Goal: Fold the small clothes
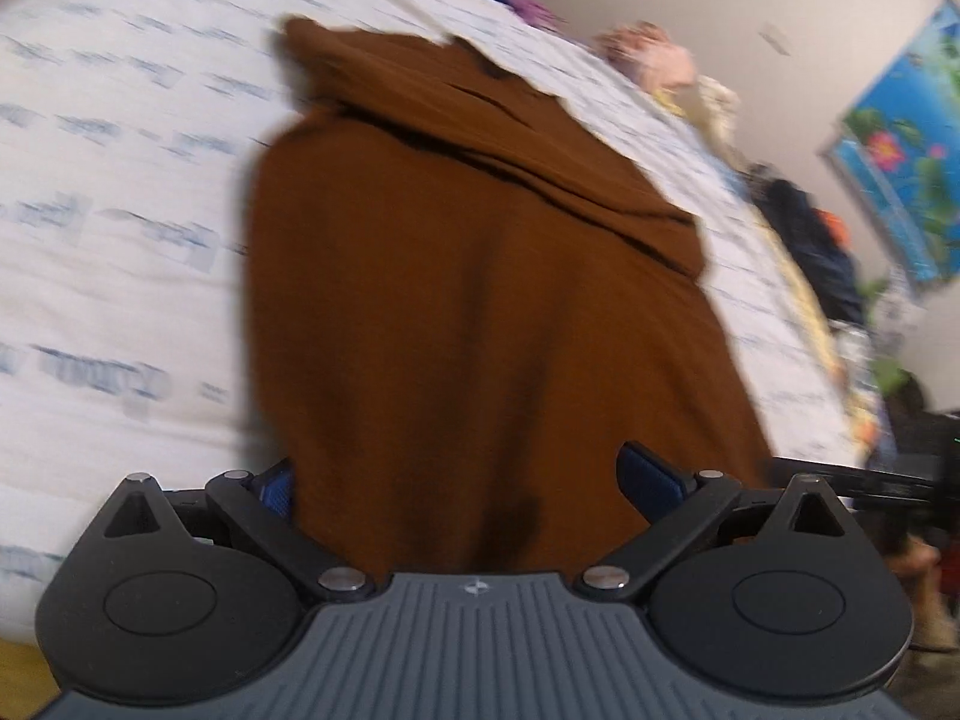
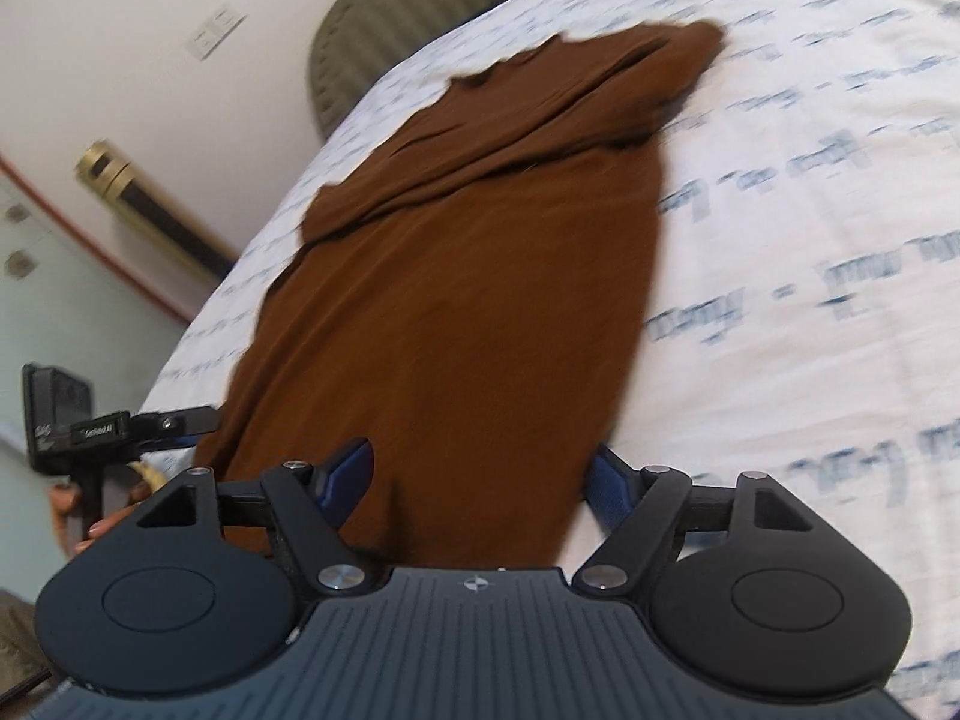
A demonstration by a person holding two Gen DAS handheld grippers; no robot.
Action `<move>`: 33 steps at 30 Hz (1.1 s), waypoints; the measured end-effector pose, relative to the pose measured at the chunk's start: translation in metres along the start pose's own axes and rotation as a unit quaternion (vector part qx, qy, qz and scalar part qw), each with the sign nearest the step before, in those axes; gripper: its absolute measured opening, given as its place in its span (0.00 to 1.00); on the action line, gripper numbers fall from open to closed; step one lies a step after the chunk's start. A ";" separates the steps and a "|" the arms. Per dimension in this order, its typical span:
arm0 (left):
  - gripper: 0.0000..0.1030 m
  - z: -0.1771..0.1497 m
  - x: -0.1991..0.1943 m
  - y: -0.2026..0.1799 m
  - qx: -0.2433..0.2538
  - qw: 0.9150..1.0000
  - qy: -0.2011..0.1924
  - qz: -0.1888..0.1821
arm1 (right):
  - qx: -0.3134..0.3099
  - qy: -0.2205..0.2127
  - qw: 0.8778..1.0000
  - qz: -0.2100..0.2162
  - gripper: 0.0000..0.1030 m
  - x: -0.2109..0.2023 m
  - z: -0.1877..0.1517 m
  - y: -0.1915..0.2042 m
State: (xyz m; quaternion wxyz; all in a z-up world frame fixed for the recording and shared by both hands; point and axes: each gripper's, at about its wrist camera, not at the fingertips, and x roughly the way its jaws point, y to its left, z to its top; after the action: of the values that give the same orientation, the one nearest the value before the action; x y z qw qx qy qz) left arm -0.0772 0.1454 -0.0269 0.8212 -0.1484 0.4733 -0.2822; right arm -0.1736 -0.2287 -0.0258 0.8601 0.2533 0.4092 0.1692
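On the white printed bedsheet (image 1: 120,180) lies a brown garment (image 1: 468,312)

1. My left gripper (image 1: 462,483) has a grey ribbed body behind the jaws, flanked by two black rounded discs.
2. Black link arms with silver screws carry blue pads (image 1: 651,474).
3. My right gripper (image 2: 480,483) looks identical.

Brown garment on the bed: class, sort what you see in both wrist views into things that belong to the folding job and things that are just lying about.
Part of the job:
- brown garment, near hem lying between both grippers' fingers
- left gripper
- right gripper
- white printed bedsheet, the folding surface

Just lying about:
- flower picture on the wall
- dark clothes pile at the bed's edge
- wall switch
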 end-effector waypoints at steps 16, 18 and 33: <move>0.17 0.022 0.037 -0.035 0.020 0.999 0.031 -0.027 | -0.062 0.017 0.997 0.029 0.16 0.046 0.035 0.043; 0.14 0.032 0.039 -0.040 0.034 0.999 0.014 -0.016 | -0.081 -0.008 0.997 0.017 0.15 0.041 0.048 0.049; 0.58 0.045 0.040 -0.015 0.006 0.999 -0.030 0.025 | -0.047 -0.047 0.996 -0.054 0.41 0.051 0.065 0.009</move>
State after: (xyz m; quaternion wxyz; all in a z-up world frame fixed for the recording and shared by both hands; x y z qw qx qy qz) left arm -0.0278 0.1078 -0.0241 0.8428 -0.1397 0.4501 -0.2601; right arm -0.0920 -0.2151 -0.0174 0.8973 0.1979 0.3726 0.1297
